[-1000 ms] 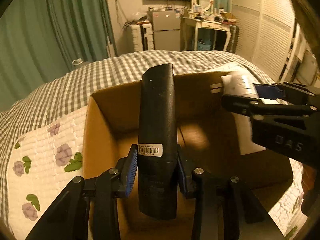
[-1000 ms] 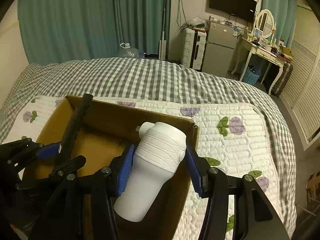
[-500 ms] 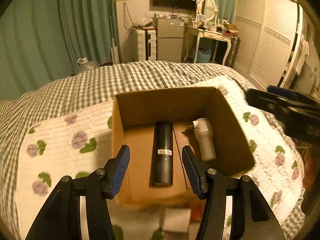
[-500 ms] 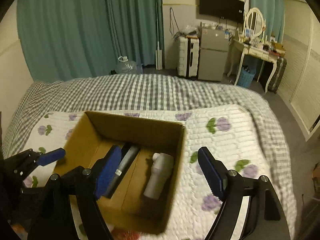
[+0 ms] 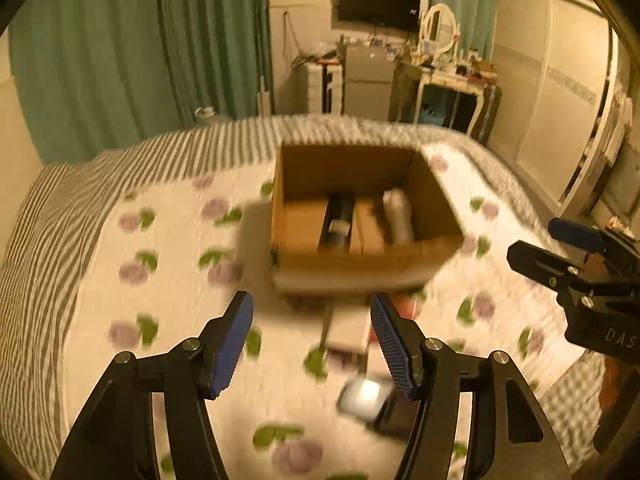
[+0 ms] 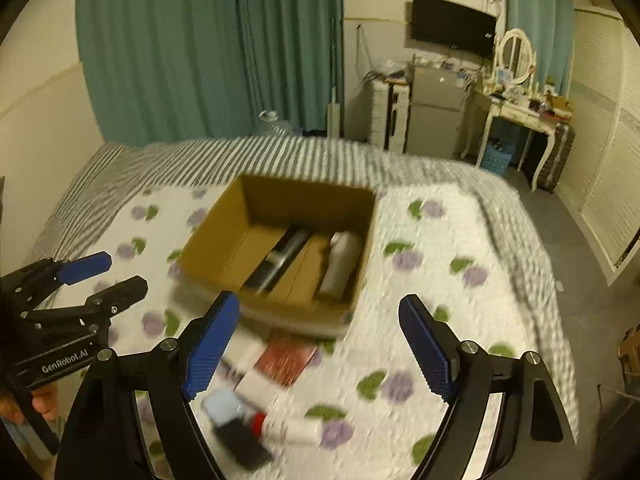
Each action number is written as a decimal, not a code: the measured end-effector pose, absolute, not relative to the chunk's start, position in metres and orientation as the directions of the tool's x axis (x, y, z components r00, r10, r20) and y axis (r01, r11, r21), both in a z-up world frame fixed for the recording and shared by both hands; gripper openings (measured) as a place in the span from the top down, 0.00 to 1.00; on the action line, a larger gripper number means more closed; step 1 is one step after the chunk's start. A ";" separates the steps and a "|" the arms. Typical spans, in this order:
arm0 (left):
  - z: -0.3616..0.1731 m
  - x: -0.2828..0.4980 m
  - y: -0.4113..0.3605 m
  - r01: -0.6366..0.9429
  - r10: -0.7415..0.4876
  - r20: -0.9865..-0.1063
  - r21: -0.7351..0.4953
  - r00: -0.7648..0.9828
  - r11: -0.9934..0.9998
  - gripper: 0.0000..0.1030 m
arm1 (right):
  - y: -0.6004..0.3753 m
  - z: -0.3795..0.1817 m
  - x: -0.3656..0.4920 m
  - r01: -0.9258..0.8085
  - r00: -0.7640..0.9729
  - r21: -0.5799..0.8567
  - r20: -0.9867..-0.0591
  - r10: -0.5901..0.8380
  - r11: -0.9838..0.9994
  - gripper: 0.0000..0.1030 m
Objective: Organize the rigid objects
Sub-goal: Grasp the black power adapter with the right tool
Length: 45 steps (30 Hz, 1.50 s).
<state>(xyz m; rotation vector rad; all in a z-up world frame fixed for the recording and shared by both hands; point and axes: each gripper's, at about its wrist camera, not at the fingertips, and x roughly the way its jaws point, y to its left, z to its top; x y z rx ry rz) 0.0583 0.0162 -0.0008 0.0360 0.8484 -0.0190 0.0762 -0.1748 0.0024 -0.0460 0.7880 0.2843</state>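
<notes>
A: Both grippers have backed away from the cardboard box (image 5: 368, 264) since a second ago; the black cylinder (image 5: 338, 222) and white bottle (image 5: 396, 216) they were lowering in now lie side by side on its floor, centre of frame.

B: State of the jaws?

A: Left gripper (image 5: 312, 340) spread wide, nothing between the pads; right gripper (image 6: 320, 348) likewise gaping and empty; each shows at the edge of the other's view, level, fingers pointing toward the box.

B: Step in hand?

A: Judged as the retreat after a drop, turning to the next pick; loose items remain on the floral quilt (image 6: 440, 248) at lower centre, just in front of the box: a red flat packet (image 6: 286, 358), a white tube with red cap (image 6: 288, 428), a pale-topped black item (image 6: 232, 420); all motion-blurred, identities uncertain.

B: Next move?

A: Probably dip one gripper low over that cluster, single out one piece, close squarely on it.
</notes>
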 end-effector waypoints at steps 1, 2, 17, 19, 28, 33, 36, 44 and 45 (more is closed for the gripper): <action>-0.009 0.053 0.017 0.024 0.006 -0.758 0.028 0.652 0.999 0.38 | -0.171 -0.007 0.069 -0.268 0.659 0.060 -0.716 0.229 0.961 0.20; -0.018 0.048 0.016 0.019 0.014 -0.767 0.033 0.642 0.999 0.38 | -0.170 -0.017 0.065 -0.270 0.648 0.061 -0.726 0.228 0.961 0.20; -0.101 0.030 0.027 -0.038 0.054 -0.834 0.039 0.549 0.999 0.38 | -0.135 -0.150 0.018 -0.348 0.398 0.095 -0.886 0.239 0.933 0.26; -0.104 0.032 0.028 -0.045 0.052 -0.840 0.033 0.541 0.998 0.38 | -0.131 -0.157 0.019 -0.354 0.383 0.110 -0.889 0.251 0.929 0.27; -0.114 0.034 0.026 -0.038 0.080 -0.847 0.070 0.525 0.997 0.38 | -0.122 -0.185 0.035 -0.352 0.321 0.211 -0.888 0.330 0.912 0.32; -0.118 0.036 0.025 -0.033 0.083 -0.854 0.077 0.514 0.997 0.38 | -0.122 -0.183 0.034 -0.358 0.337 0.211 -0.879 0.337 0.910 0.43; -0.118 0.037 0.023 -0.022 0.072 -0.856 0.071 0.512 0.997 0.38 | -0.130 -0.174 0.027 -0.365 0.352 0.221 -0.867 0.354 0.905 0.54; -0.125 0.038 0.012 0.031 0.030 -0.871 0.051 0.491 0.998 0.38 | -0.148 -0.133 0.027 -0.340 0.466 0.194 -0.815 0.344 0.920 0.62; -0.127 0.038 0.010 0.042 0.018 -0.875 0.044 0.484 0.998 0.38 | -0.150 -0.128 0.028 -0.336 0.482 0.187 -0.808 0.339 0.923 0.62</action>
